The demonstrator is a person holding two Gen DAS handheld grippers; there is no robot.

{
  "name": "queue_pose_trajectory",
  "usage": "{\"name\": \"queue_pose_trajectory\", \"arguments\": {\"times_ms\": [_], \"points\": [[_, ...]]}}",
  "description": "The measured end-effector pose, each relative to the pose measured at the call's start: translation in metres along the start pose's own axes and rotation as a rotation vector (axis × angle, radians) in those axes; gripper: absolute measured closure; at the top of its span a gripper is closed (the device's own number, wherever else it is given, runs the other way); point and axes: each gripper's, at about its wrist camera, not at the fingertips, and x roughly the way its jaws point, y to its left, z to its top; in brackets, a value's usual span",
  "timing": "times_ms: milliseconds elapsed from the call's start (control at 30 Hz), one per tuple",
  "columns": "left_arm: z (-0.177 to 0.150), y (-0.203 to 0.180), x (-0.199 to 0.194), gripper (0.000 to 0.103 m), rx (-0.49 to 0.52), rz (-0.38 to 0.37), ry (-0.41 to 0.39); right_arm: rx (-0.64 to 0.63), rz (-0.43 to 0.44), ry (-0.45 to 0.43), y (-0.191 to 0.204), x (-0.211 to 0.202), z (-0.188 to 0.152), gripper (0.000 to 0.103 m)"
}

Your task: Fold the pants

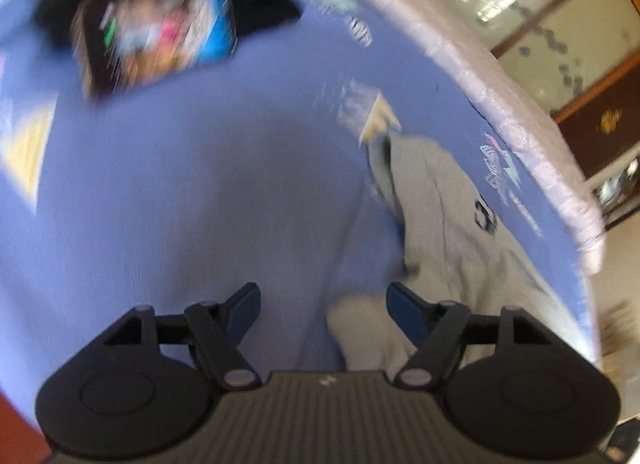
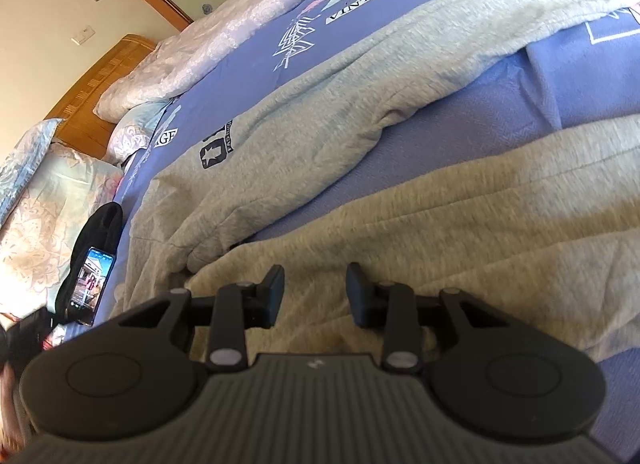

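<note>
Grey sweatpants (image 2: pixel 328 120) with a dark patch lie spread on a blue bed sheet (image 2: pixel 460 120), legs apart and running to the right. My right gripper (image 2: pixel 315 294) is open just above the nearer leg (image 2: pixel 480 216), close to the waist end. In the blurred left wrist view the pants (image 1: pixel 444 216) lie to the right of my left gripper (image 1: pixel 324 306). It is open, with a grey fold (image 1: pixel 368 324) low between its fingers and nothing gripped.
A phone with a lit screen (image 2: pixel 90 284) lies on a dark cloth (image 2: pixel 98 224) on the sheet at left; it shows blurred in the left wrist view (image 1: pixel 160 36). Pillows (image 2: pixel 52 200), a pink quilt (image 2: pixel 224 28) and a wooden headboard (image 2: pixel 100 80) border the bed.
</note>
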Motion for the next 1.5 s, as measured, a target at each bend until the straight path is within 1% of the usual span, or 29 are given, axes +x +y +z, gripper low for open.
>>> {"name": "queue_pose_trajectory", "arguments": {"times_ms": [33, 67, 133, 167, 200, 233, 267, 300, 367, 433, 500, 533, 567, 633, 667, 700, 733, 767, 800, 833, 900, 933, 1000, 1067, 1133, 1267, 1367, 1433, 1500], "points": [[-0.005, 0.001, 0.001, 0.023, -0.016, -0.044, 0.005, -0.005, -0.005, -0.003, 0.001, 0.000, -0.001, 0.066], [-0.007, 0.000, 0.004, 0.019, -0.022, -0.081, 0.008, -0.011, -0.011, -0.006, 0.003, 0.000, -0.002, 0.066], [-0.007, -0.003, 0.010, 0.020, -0.046, -0.120, 0.028, -0.020, -0.024, -0.010, 0.007, 0.000, -0.004, 0.066], [-0.008, -0.006, 0.014, 0.032, -0.059, -0.139, 0.038, -0.021, -0.030, -0.009, 0.009, 0.000, -0.005, 0.066], [-0.010, -0.010, 0.020, 0.043, -0.071, -0.166, 0.065, -0.022, -0.035, -0.007, 0.011, 0.000, -0.006, 0.066], [-0.012, -0.013, 0.026, 0.064, -0.074, -0.170, 0.088, -0.021, -0.041, -0.006, 0.014, 0.000, -0.008, 0.066], [-0.015, -0.016, 0.032, 0.078, -0.069, -0.164, 0.108, -0.023, -0.044, -0.002, 0.016, -0.001, -0.009, 0.066], [-0.020, -0.017, 0.035, 0.079, -0.063, -0.149, 0.109, -0.024, -0.047, 0.001, 0.019, -0.001, -0.011, 0.066], [-0.024, -0.017, 0.024, 0.083, -0.041, -0.118, 0.058, -0.035, -0.053, 0.008, 0.024, -0.001, -0.015, 0.066], [-0.023, -0.016, -0.004, 0.083, -0.001, -0.056, -0.059, -0.051, -0.059, 0.016, 0.029, 0.000, -0.018, 0.066], [-0.021, -0.008, -0.039, 0.083, 0.017, 0.002, -0.172, -0.059, -0.061, 0.022, 0.033, 0.000, -0.020, 0.065], [-0.021, -0.002, -0.055, 0.083, 0.018, 0.025, -0.217, -0.063, -0.061, 0.023, 0.034, 0.001, -0.020, 0.064], [-0.022, 0.005, -0.066, 0.083, 0.012, 0.041, -0.241, -0.066, -0.061, 0.022, 0.036, 0.002, -0.022, 0.064], [-0.025, 0.010, -0.067, 0.081, 0.022, 0.079, -0.217, -0.076, -0.058, 0.025, 0.039, 0.006, -0.023, 0.064], [-0.029, 0.011, -0.061, 0.074, 0.032, 0.114, -0.187, -0.083, -0.059, 0.023, 0.040, 0.007, -0.024, 0.063], [-0.034, 0.010, -0.053, 0.070, 0.044, 0.164, -0.145, -0.090, -0.062, 0.021, 0.041, 0.008, -0.024, 0.062], [-0.039, 0.009, -0.049, 0.065, 0.046, 0.187, -0.128, -0.097, -0.063, 0.022, 0.042, 0.009, -0.024, 0.061], [-0.044, 0.010, -0.050, 0.063, 0.045, 0.191, -0.134, -0.099, -0.060, 0.027, 0.043, 0.008, -0.023, 0.060], [-0.047, 0.010, -0.055, 0.061, 0.046, 0.189, -0.146, -0.096, -0.046, 0.034, 0.043, 0.005, -0.022, 0.060], [-0.048, 0.009, -0.059, 0.057, 0.043, 0.194, -0.160, -0.092, -0.030, 0.034, 0.043, 0.002, -0.021, 0.060], [-0.049, 0.012, -0.074, 0.056, 0.023, 0.219, -0.212, -0.107, -0.022, 0.016, 0.040, -0.012, -0.021, 0.060], [-0.048, 0.013, -0.082, 0.056, 0.015, 0.230, -0.244, -0.122, -0.038, -0.004, 0.042, -0.020, -0.022, 0.060], [-0.045, 0.011, -0.098, 0.056, 0.007, 0.272, -0.311, -0.135, -0.066, -0.057, 0.031, -0.043, -0.020, 0.060], [-0.047, 0.002, -0.111, 0.057, 0.029, 0.279, -0.352, -0.108, -0.101, -0.115, 0.012, -0.068, -0.018, 0.060], [-0.050, -0.016, -0.111, 0.057, 0.086, 0.264, -0.359, -0.048, -0.155, -0.183, -0.016, -0.097, -0.018, 0.060], [-0.074, -0.075, -0.092, 0.056, 0.303, 0.212, -0.312, 0.139, -0.265, -0.321, -0.083, -0.155, -0.026, 0.060], [-0.108, -0.126, -0.068, 0.054, 0.527, 0.155, -0.248, 0.294, -0.331, -0.429, -0.131, -0.198, -0.036, 0.060], [-0.138, -0.162, -0.050, 0.053, 0.695, 0.124, -0.200, 0.389, -0.350, -0.485, -0.157, -0.219, -0.042, 0.060], [-0.172, -0.193, -0.034, 0.051, 0.868, 0.072, -0.153, 0.452, -0.369, -0.535, -0.178, -0.234, -0.044, 0.060]]}}
